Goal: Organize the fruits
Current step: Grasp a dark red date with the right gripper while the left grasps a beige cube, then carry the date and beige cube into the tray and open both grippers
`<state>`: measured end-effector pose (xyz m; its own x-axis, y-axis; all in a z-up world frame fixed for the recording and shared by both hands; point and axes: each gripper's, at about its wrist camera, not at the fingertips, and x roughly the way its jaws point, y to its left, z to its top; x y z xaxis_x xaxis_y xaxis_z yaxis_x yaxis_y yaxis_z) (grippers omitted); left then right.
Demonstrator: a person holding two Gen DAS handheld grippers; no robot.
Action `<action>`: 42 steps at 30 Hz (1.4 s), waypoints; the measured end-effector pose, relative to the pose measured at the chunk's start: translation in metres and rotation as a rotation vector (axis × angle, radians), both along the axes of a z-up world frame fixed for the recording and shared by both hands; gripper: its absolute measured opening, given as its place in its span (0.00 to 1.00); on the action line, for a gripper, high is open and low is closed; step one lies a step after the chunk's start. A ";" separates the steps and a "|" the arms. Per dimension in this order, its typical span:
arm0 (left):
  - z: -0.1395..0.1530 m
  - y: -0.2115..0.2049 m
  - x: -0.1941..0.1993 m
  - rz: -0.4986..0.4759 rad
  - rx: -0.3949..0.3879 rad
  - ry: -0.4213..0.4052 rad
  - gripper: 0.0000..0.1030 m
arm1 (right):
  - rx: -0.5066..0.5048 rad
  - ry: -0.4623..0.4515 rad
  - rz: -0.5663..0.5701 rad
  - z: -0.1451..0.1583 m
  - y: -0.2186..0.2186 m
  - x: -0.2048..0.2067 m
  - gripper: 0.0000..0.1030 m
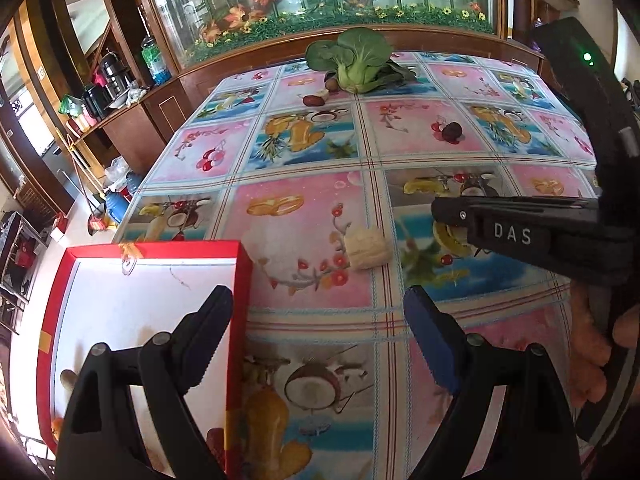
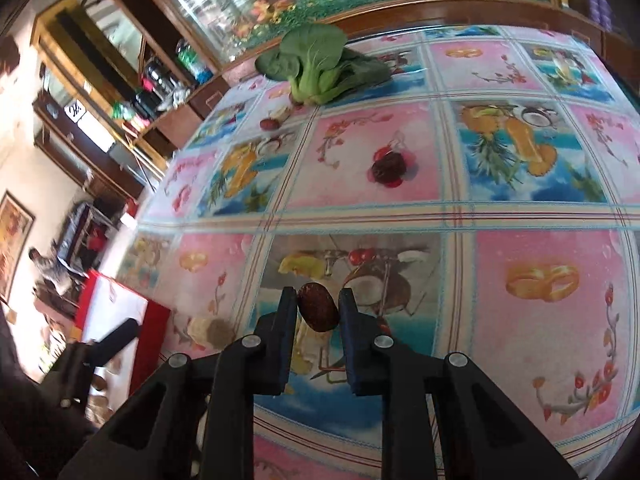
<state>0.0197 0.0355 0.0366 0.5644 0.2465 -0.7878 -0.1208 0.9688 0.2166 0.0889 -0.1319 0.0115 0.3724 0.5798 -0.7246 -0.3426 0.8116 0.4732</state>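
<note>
My right gripper (image 2: 318,304) is shut on a dark red date (image 2: 317,307) and holds it above the table. My left gripper (image 1: 318,312) is open and empty, its left finger over the red box (image 1: 240,300) with a white inside. A pale banana piece (image 1: 367,249) lies on the cloth ahead of the left gripper; it also shows in the right wrist view (image 2: 206,330). A dark round fruit (image 1: 452,132) (image 2: 387,168) lies mid-table. Another date (image 1: 311,100) and small pieces lie near the bok choy (image 1: 352,60). The right gripper (image 1: 452,210) shows in the left wrist view.
The table has a fruit-print cloth (image 1: 304,200). The red box sits at its near left corner, with a few small items inside (image 1: 68,378). A wooden cabinet with a glass flower panel (image 1: 320,0) stands behind the table. Shelves with bottles are at left.
</note>
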 end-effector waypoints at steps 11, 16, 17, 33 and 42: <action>-0.019 -0.010 0.043 -0.001 -0.008 0.039 0.75 | 0.022 -0.024 -0.007 0.009 0.002 -0.004 0.19; -0.029 -0.004 0.048 -0.010 -0.082 0.049 0.42 | 0.017 -0.039 0.010 0.011 0.008 -0.007 0.19; -0.030 -0.004 0.048 -0.016 -0.090 0.051 0.37 | 0.015 -0.044 0.017 0.012 0.009 -0.008 0.19; 0.033 0.005 -0.036 -0.014 -0.143 -0.143 0.30 | 0.232 -0.097 0.352 0.044 0.076 -0.101 0.19; 0.057 0.101 -0.142 0.176 -0.087 -0.242 0.30 | 0.222 -0.037 0.456 0.033 0.168 -0.140 0.19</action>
